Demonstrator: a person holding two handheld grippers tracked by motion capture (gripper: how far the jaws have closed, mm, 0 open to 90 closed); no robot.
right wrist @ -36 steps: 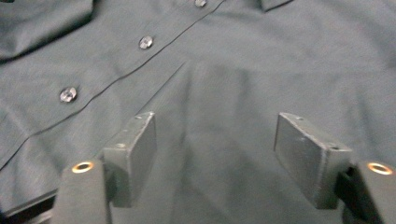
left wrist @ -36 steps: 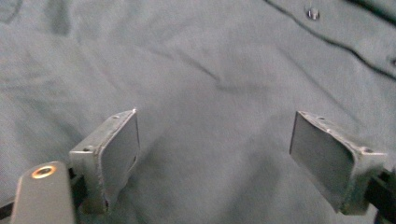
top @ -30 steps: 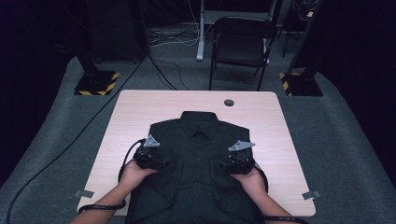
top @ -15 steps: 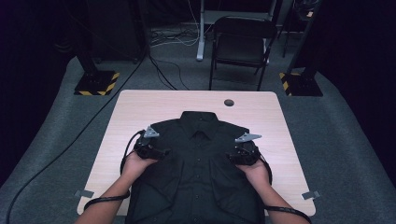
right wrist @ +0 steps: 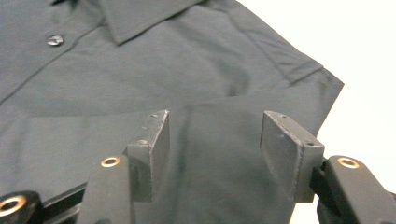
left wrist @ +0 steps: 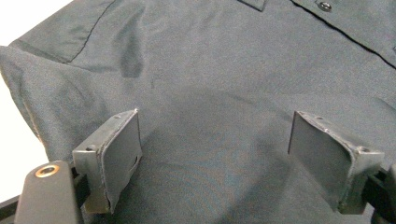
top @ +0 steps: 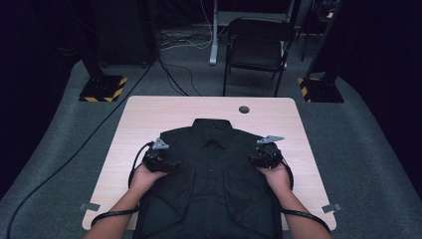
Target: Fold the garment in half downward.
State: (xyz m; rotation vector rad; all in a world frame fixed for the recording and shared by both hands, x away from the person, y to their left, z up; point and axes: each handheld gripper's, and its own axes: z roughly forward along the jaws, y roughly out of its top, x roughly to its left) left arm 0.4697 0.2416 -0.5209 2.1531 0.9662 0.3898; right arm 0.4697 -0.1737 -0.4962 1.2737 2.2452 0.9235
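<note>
One dark shirt (top: 211,184) flat on tabletop (top: 149,112), collar toward far edge, hem hanging over near edge. Left tool (top: 171,166) over left sleeve fold, jaws wide apart, nothing pinched. Right tool (top: 251,159) on right shoulder, jaws just been closing, fabric between, not pressed. Bare tabletop along far, left, right edges. No readable writing.

No readable text, labels or signs.

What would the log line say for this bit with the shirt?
thing: black shirt flat on table | left gripper: open over shirt | right gripper: open, jaws just closing
</note>
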